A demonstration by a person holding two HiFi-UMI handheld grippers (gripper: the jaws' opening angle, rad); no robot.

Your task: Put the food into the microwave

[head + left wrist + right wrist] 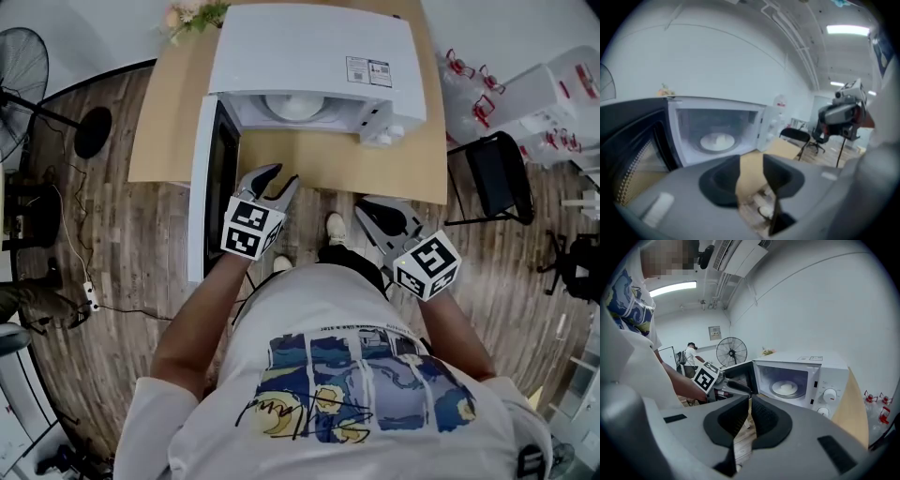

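A white microwave [309,56] stands on a wooden table [394,164] with its door [208,178] swung open to the left. A white plate of pale food [295,106] lies inside on the turntable; the plate also shows in the left gripper view [717,140] and the right gripper view [786,389]. My left gripper [283,176] hangs in front of the cavity by the door, open, with only table seen through the gap [751,161]. My right gripper [364,202] is off the table's front edge, its jaws together on nothing [750,401].
A standing fan [19,66] is at the left and a black chair [497,178] at the right, beside clear boxes [553,94]. Flowers [192,14] sit at the table's back corner. A person [689,355] stands far behind near the fan.
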